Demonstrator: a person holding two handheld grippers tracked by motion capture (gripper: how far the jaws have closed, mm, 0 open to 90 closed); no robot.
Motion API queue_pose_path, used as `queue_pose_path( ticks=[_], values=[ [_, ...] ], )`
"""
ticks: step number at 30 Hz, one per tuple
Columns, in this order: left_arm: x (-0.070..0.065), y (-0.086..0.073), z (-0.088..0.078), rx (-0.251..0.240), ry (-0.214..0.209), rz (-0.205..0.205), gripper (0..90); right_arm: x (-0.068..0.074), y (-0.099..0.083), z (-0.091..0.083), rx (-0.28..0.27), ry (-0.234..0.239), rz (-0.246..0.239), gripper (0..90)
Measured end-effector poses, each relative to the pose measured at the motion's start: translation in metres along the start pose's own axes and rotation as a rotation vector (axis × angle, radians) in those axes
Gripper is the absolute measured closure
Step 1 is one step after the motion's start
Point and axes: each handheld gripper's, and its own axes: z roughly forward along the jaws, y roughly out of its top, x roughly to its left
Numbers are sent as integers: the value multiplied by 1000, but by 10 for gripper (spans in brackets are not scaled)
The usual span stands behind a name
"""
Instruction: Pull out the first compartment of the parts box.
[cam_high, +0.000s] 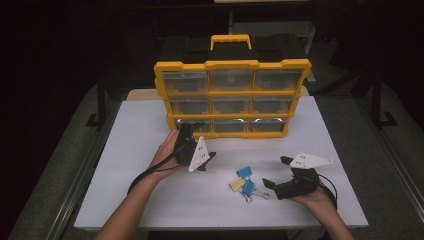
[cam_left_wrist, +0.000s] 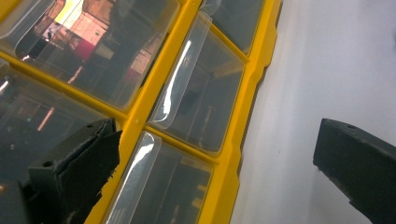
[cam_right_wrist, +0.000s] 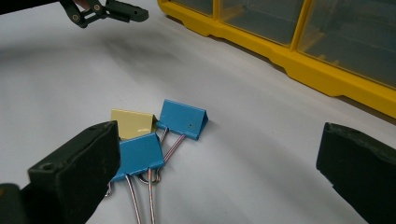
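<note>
A yellow organizer (cam_high: 232, 93) with clear drawers stands upright at the back of the white table (cam_high: 150, 200). My left gripper (cam_high: 197, 142) is open and empty, right in front of the bottom-left drawer (cam_high: 192, 125). In the left gripper view the gripper (cam_left_wrist: 217, 135) has one jaw over the drawer fronts (cam_left_wrist: 196, 112) and the other over the table. Two blue binder clips (cam_right_wrist: 182, 116) (cam_right_wrist: 140, 154) and a yellow one (cam_right_wrist: 133, 122) lie together on the table. My right gripper (cam_right_wrist: 219, 130) is open just before them, also empty (cam_high: 275, 171).
The organizer's black body and yellow carry handle (cam_high: 230, 40) rise behind the drawers. Dark floor surrounds the table on all sides. Bare white surface lies to the left and along the front edge. A person's forearms come in from the bottom.
</note>
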Motion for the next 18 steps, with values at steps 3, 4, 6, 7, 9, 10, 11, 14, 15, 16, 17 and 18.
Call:
queue_pose_path(
  ticks=[3,4,6,7,9,10,11,14,15,16,17,18],
  values=[
    [-1,1,0,3,13,28,2,1,0,0,-1,0,-5,0],
    [-1,1,-1,4,18,37,2,1,0,0,-2,1,-5,0],
    [-1,2,-1,5,27,50,2,1,0,0,-3,0,-4,0],
    [-1,2,-1,5,27,55,2,0,0,0,-3,0,-4,0],
    [-1,3,-1,7,36,76,2,0,0,0,-1,0,-5,0],
    [-1,3,-1,7,39,87,2,0,0,0,-1,0,-6,0],
    [-1,3,-1,7,44,97,2,0,0,0,-1,0,-6,0],
    [-2,4,-1,11,53,121,2,0,0,0,-1,1,-5,0],
    [-2,4,-1,11,57,126,2,0,0,0,1,1,-5,0],
    [-3,4,-1,9,60,131,2,0,0,0,0,0,-6,0],
    [-2,5,-1,10,63,140,2,0,0,0,-1,1,-7,0],
    [-3,5,-1,8,68,146,2,0,0,0,-1,0,-6,0]
  ],
)
